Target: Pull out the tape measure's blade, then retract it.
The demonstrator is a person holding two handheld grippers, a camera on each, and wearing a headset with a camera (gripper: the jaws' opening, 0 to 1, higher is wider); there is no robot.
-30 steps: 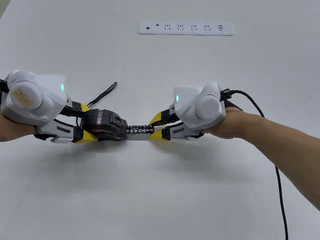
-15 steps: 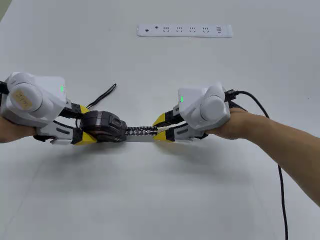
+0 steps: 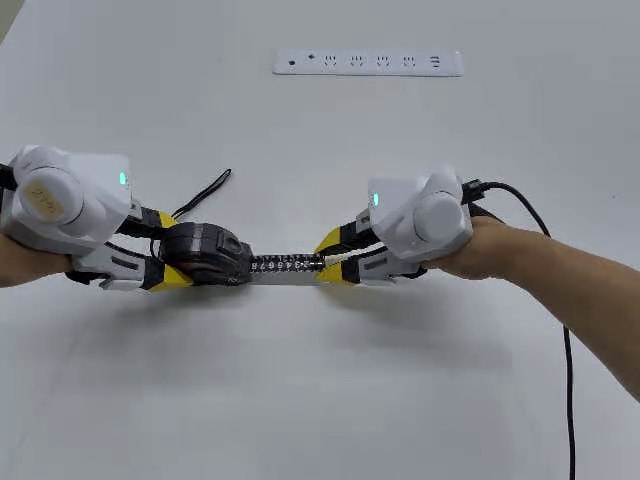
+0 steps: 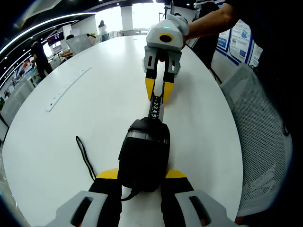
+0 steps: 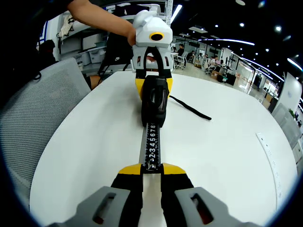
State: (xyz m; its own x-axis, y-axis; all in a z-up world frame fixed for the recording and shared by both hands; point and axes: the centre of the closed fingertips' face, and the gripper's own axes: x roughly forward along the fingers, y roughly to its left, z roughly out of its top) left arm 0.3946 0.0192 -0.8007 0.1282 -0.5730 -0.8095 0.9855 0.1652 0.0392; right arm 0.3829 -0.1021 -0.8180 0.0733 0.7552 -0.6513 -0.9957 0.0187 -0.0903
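A black tape measure (image 3: 205,253) lies on the white table, its case clamped between the yellow tips of my left gripper (image 3: 172,247), which is shut on it. In the left gripper view the case (image 4: 143,153) sits between the jaws. A short length of numbered blade (image 3: 285,264) runs out to the right. My right gripper (image 3: 335,257) is shut on the blade's end. The right gripper view shows the blade (image 5: 151,144) leading from my jaws to the case (image 5: 155,100). A black wrist strap (image 3: 203,190) trails behind the case.
A white power strip (image 3: 368,63) lies at the far side of the table. A black cable (image 3: 560,340) runs back from the right gripper along the person's forearm. An office chair (image 4: 265,137) stands beside the table edge.
My right gripper has moved to the right with the blade end, so more blade shows between it and the case. The left gripper and case have held still.
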